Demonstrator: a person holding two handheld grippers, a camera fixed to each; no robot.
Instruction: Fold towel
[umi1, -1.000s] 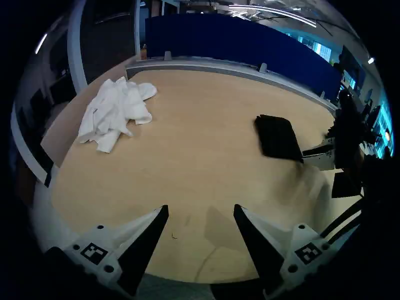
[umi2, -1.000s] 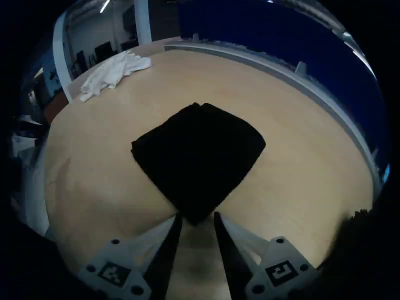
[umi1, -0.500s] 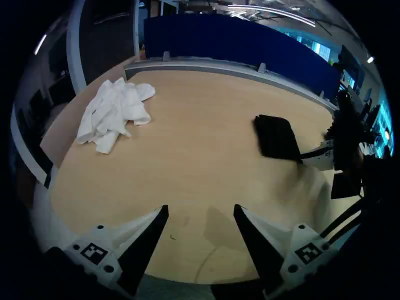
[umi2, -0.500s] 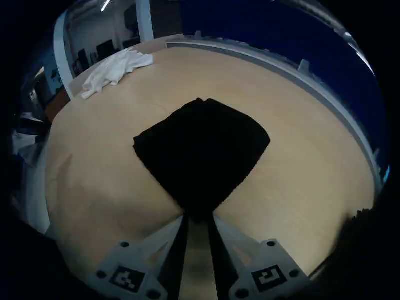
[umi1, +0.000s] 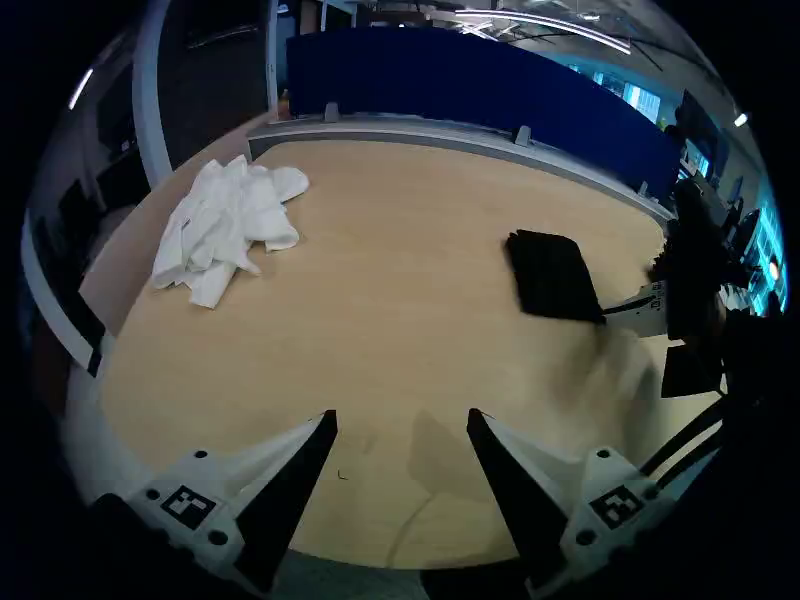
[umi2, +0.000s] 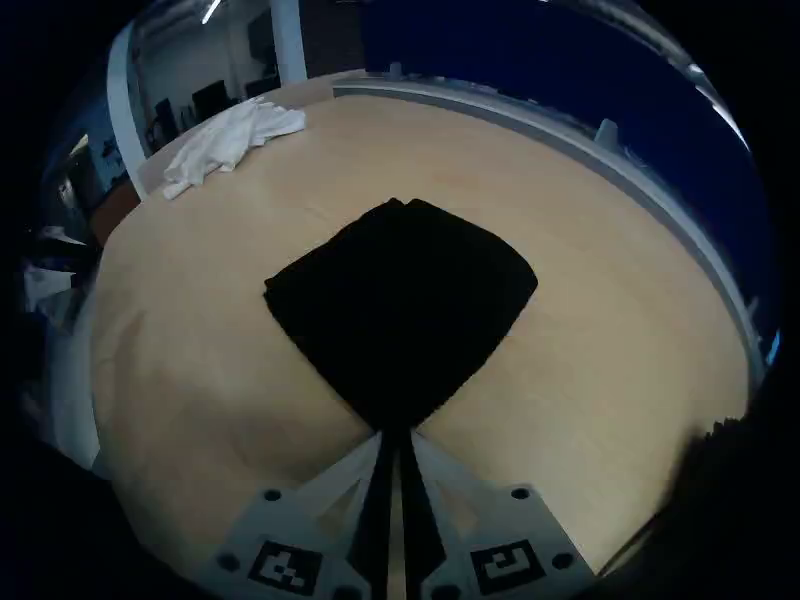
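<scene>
1. Right claw: its two fingers are pressed almost together with only a thin slit between them. As far as the right gripper view shows, they pinch the nearest corner of the black towel.
2. From this claw the towel spreads straight out toward 12 o'clock. It lies corner-on as a flat, already folded diamond, with its other corners at about 9, 12 and 3 o'clock.
3. It looks near-square in this view, so I cannot call a long axis from it.
4. In the left gripper view the towel is a dark rectangle. Its longer sides run roughly from 12 to 6 o'clock, leaning a little toward 5, and the right claw meets it at the 5 o'clock corner.
5. Left claw: spread wide and holding nothing, hovering over bare table. The towel lies well apart from it, out at about 2 o'clock.
6. The right claw is therefore the nearer one by far. My guess is that the next move carries the pinched corner over toward the far 12 o'clock corner. The left claw would have to cross toward 2 o'clock to help.
7. The towel sits toward the right half of the table. A crumpled white cloth lies far off at 10 o'clock from the left claw.
8. Behind the table's far edge stands a blue partition.
</scene>
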